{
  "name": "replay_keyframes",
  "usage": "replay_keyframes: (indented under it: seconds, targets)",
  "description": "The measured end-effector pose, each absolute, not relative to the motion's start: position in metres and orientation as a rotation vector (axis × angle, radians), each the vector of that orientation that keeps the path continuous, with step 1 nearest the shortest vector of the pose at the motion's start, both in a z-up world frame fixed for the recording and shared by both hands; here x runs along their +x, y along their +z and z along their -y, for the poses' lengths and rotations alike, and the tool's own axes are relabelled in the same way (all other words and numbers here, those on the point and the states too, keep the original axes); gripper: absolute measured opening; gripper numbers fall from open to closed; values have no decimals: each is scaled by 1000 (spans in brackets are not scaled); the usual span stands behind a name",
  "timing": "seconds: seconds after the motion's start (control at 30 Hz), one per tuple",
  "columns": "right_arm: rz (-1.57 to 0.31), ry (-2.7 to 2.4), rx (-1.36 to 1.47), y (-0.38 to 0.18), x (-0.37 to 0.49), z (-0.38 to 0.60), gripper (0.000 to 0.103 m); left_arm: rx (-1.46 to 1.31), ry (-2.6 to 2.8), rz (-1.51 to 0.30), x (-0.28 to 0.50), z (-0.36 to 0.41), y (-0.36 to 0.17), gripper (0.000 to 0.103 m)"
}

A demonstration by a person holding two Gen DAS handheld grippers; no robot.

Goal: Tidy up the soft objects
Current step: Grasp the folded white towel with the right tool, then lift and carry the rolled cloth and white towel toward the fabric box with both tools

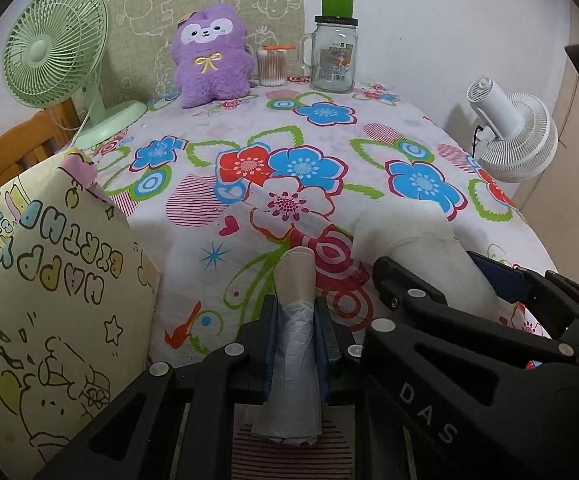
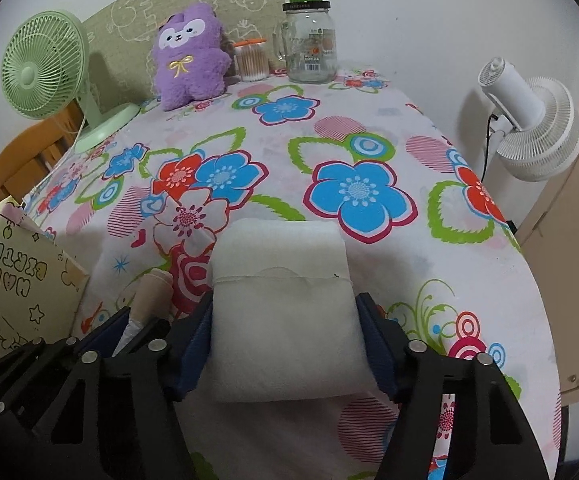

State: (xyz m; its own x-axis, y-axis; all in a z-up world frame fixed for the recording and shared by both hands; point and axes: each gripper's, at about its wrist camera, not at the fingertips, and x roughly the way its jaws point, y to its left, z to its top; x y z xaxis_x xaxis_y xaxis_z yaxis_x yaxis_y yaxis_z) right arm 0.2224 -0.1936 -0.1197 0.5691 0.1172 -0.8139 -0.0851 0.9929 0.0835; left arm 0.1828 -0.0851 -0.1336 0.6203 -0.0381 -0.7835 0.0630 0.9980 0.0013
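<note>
From my left wrist camera, my left gripper (image 1: pixel 295 320) is clamped on a roll of plastic bags (image 1: pixel 293 344) at the near edge of the flowered tablecloth (image 1: pixel 369 128) (birthday gift bag (image 1: pixel 61 300) at the left edge). On the right wrist camera, my right gripper (image 2: pixel 285 344) pads squeeze a white foam pad (image 2: pixel 281 312), also near that edge.

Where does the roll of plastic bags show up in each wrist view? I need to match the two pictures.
Left wrist view: the roll of plastic bags sits bottom centre, clamped in the left gripper.
Right wrist view: the roll is at lower left, only its tan end and some white plastic showing, left of the white foam pad.
Shared landmark: the purple plush toy at the table's far edge.
</note>
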Motion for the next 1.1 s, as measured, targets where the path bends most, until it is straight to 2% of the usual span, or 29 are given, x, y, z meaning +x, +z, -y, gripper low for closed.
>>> replay_keyframes:
  seconds: [0.07, 0.37, 1.1]
  targets:
    - [-960, 120, 37, -119, 222, 194, 64, 31, -58, -898, 183, 85, -133, 16]
    - [-954, 110, 39, -114, 210, 196, 59, 37, -74, -904, 178, 89, -132, 15]
    - [-890, 63, 44, -89, 160, 201, 59, 44, -119, -853, 134, 93, -112, 15]
